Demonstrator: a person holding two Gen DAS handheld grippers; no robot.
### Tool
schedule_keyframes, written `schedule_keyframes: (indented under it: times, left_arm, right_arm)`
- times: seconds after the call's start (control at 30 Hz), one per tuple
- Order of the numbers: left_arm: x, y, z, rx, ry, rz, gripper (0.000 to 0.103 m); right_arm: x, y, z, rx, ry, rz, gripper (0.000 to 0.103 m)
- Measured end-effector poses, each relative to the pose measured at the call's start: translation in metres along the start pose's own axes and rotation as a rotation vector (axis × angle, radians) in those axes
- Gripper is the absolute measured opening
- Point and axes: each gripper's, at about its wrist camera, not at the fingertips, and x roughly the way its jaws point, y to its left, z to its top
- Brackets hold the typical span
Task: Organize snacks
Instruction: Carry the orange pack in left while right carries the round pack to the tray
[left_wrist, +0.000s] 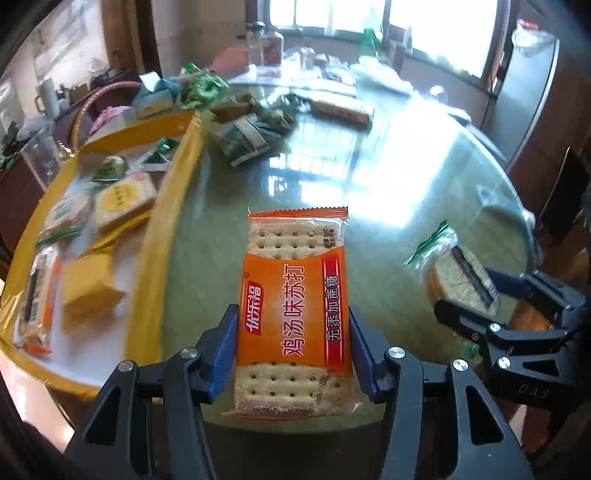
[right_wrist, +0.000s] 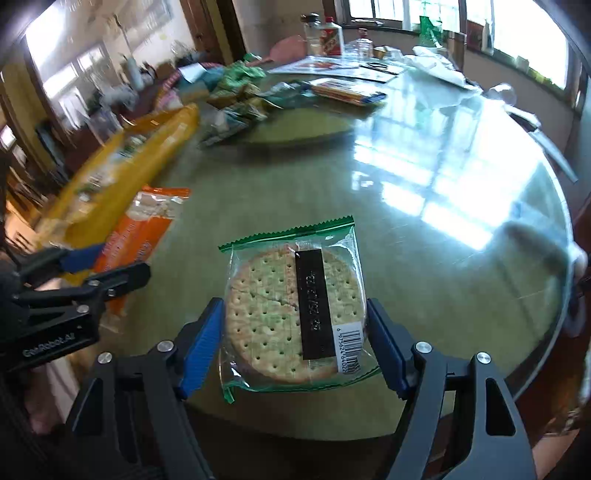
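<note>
My blue-padded left gripper frames an orange cracker packet lettered in white with a red stripe; beside it, my right gripper brackets a green-edged clear biscuit wrapper with a black strip, on the glossy green table.

Both hand-held grippers angled down, clamping.

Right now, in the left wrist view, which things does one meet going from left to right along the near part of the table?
Yellow tray with snacks → orange cracker pack between the left gripper's fingers → round biscuit pack in the right gripper.
</note>
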Motion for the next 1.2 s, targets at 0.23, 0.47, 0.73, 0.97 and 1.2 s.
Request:
schedule_keyframes:
  times: [0.23,0.47,0.73,0.97,1.2]
  left_arm:
    - [-0.061,0.041,0.0,-0.108,-0.094,-0.031,0.055]
    - [-0.107,0.112,0.003,-0.233,-0.173,0.015,0.055]
    - [-0.115,0.184,0.003,-0.351,-0.252,0.153,0.055]
    - [-0.08,0.217,0.0,-0.368,-0.235,0.2,0.055]
    - [-0.059,0.228,-0.002,-0.342,-0.211,0.206,0.055]
  right_arm:
    - [-0.037,0.045,0.01,-0.043,-0.1,0.097,0.076]
    - [-0.04,0.124,0.033,-0.153,-0.095,0.24,0.076]
    - [-0.012,0.2,0.063,-0.232,-0.067,0.278,0.076]
    - [0.034,0.241,0.076,-0.262,-0.011,0.264,0.076]
    - [0.059,0.26,0.07,-0.28,0.003,0.218,0.076]
